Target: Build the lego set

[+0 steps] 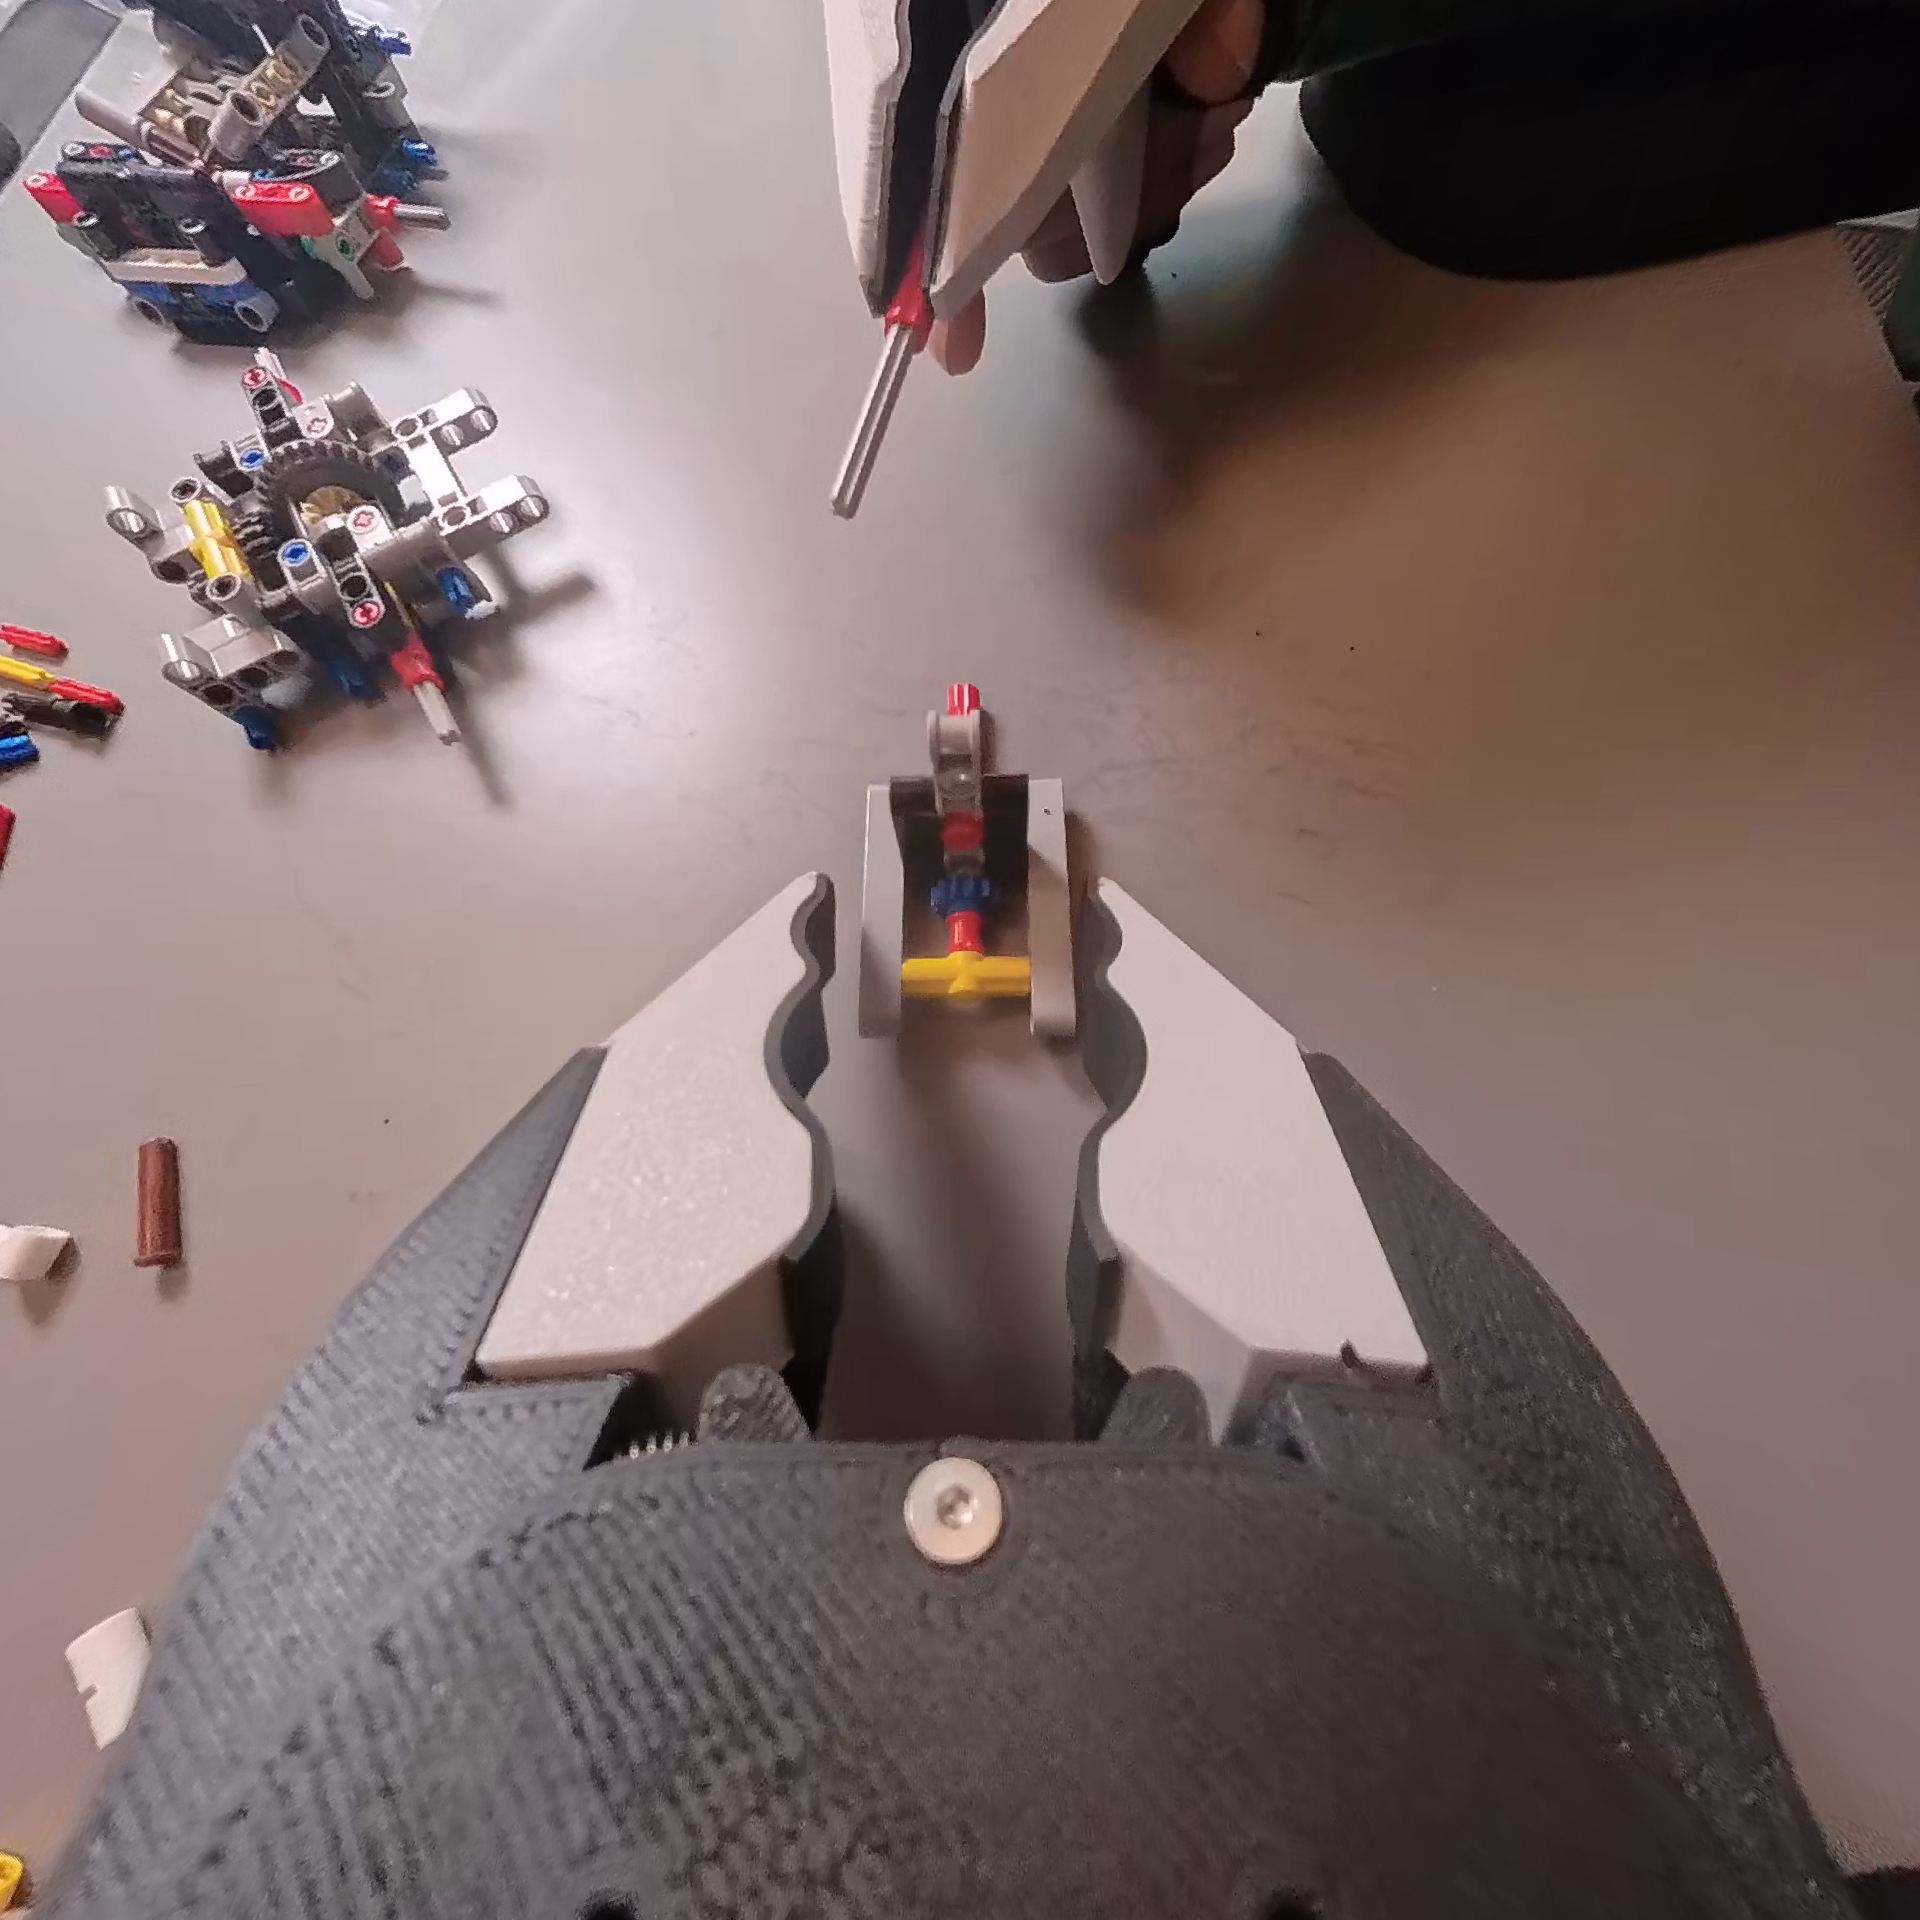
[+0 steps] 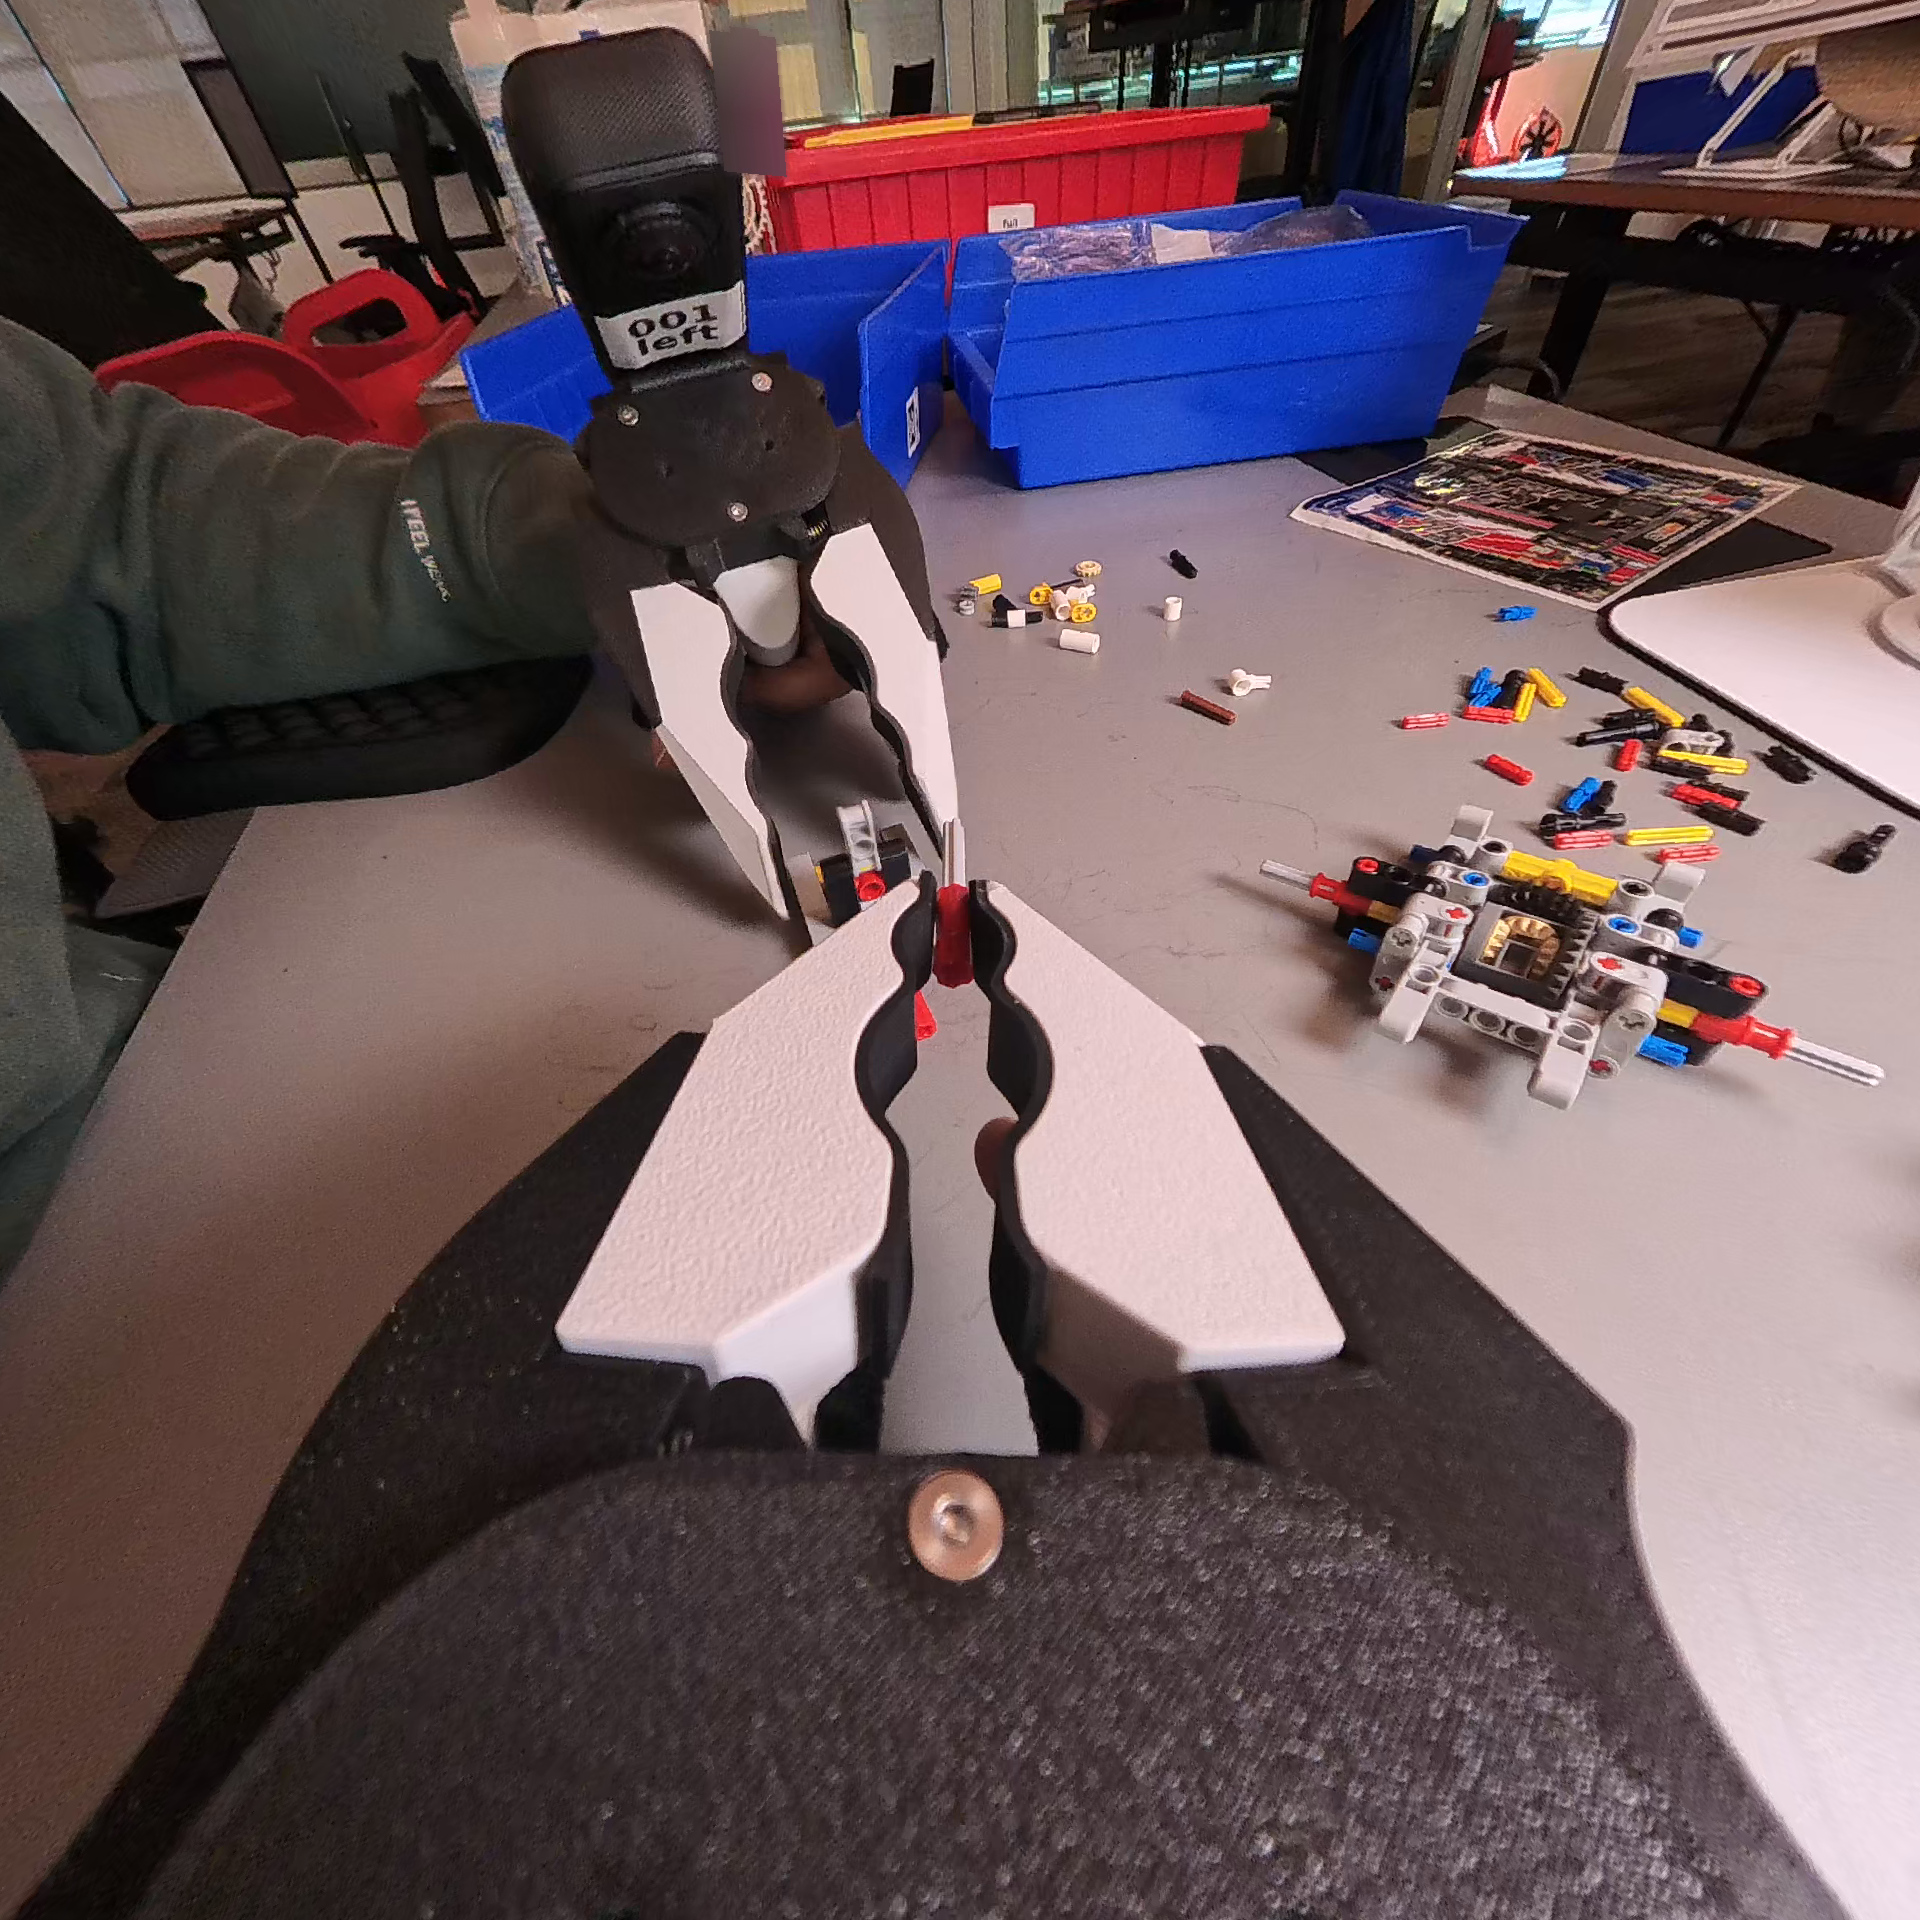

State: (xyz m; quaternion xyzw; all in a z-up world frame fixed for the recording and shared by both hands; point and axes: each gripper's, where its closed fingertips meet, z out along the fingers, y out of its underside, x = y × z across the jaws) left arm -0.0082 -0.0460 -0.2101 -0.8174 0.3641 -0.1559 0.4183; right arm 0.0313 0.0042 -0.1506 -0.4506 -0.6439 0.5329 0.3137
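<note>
Pinching a short red plastic sleeve [image 2: 951, 940] at the very tips, the right gripper [image 2: 951, 904] is clenched, with both black pads pressed on the sleeve's sides. A thin light grey cross-shaped axle [image 2: 953, 847] sticks out of the sleeve. It points away and down toward the grey table [image 1: 1455, 831], and its free end hangs above the surface. The grasp sits on a small round part only. So I judge the sleeve can turn or slip out if the axle meets something at an angle. The axle can also slide inside the sleeve, because nothing else holds it.

Near the axle's end, but apart from it, stands a small assembly of a yellow crossbar, red bushes, a blue gear and a grey connector [image 1: 961, 914]. It sits inside a pale grey U-shaped frame with black inner walls [image 1: 878, 935]. The left gripper [image 1: 966, 904] straddles this frame with its jaws released. A narrow gap shows on each side, and the pads do not press. The frame seems free on the table, so a push from the axle could shove or tip it. One white finger [image 2: 914, 727] of the left gripper is just beside the axle, and the two could knock together.

Farther off, a larger grey and black gear assembly [image 2: 1538, 935] and scattered coloured pins [image 2: 1621, 727] lie well apart. A wide swing could scatter them.
</note>
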